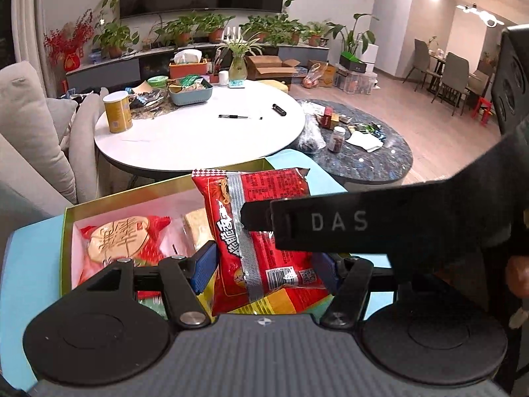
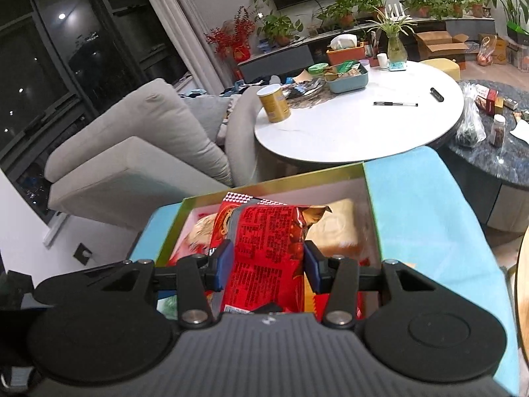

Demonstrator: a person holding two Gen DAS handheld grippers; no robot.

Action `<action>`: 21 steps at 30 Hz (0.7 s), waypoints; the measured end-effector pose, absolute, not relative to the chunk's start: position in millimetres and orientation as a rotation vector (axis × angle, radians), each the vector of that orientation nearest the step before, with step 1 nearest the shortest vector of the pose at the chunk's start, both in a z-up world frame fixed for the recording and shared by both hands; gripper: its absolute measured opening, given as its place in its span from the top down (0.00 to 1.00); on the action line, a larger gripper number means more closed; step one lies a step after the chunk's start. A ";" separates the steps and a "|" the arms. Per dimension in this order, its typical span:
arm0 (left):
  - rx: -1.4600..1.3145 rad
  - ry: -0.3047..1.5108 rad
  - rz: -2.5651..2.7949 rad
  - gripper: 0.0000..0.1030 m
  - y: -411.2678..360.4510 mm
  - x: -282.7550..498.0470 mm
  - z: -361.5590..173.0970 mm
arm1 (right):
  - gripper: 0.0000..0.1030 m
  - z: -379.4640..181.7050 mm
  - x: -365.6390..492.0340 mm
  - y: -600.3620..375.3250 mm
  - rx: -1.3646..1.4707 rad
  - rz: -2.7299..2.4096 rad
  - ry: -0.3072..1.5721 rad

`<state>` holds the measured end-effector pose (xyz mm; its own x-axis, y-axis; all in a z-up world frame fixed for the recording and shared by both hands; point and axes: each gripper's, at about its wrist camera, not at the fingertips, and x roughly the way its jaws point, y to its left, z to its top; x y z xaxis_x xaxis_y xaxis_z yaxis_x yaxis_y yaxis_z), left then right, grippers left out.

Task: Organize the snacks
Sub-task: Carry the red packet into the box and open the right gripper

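Left wrist view: gold-rimmed box (image 1: 67,231) on blue cloth (image 1: 29,264), white lining; inside at left a round cookie pack (image 1: 115,238), then a pale wrapped cake (image 1: 198,228). Left claw (image 1: 264,266) clamped on red snack packet (image 1: 261,231), held above box. Right claw's black finger (image 1: 317,225) crosses in front of packet.

Right wrist view: right claw (image 2: 264,264) clamped on same red packet (image 2: 264,248), blue pads (image 2: 223,264) pressing both sides. Behind: white round bench (image 2: 357,132) with yellow can (image 2: 274,102), blue basket (image 2: 347,79), 1 pen (image 2: 395,104).
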<state>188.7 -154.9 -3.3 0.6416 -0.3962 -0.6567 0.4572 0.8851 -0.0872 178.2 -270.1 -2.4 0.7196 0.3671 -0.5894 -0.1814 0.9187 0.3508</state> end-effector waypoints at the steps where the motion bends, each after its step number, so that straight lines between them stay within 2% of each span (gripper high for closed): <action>1: 0.086 0.732 -0.485 0.43 -156.9 194.0 -4.9 | 0.55 -4.0 182.0 -271.6 0.280 0.305 0.709; 19: 0.051 0.805 -0.459 0.43 -168.5 240.6 -29.9 | 0.55 -25.3 227.4 -281.5 0.288 0.271 0.760; 20: 0.048 0.805 -0.454 0.41 -168.8 242.3 -31.0 | 0.54 -26.2 228.9 -281.5 0.289 0.270 0.760; 21: 0.044 0.803 -0.443 0.34 -168.1 243.3 -32.0 | 0.54 -27.0 230.0 -281.6 0.290 0.270 0.761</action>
<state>243.3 -168.1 -32.0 0.6079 -0.3666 -0.7043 0.3999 0.9077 -0.1273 230.0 -281.6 -27.0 0.6938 0.3417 -0.6339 -0.1346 0.9263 0.3520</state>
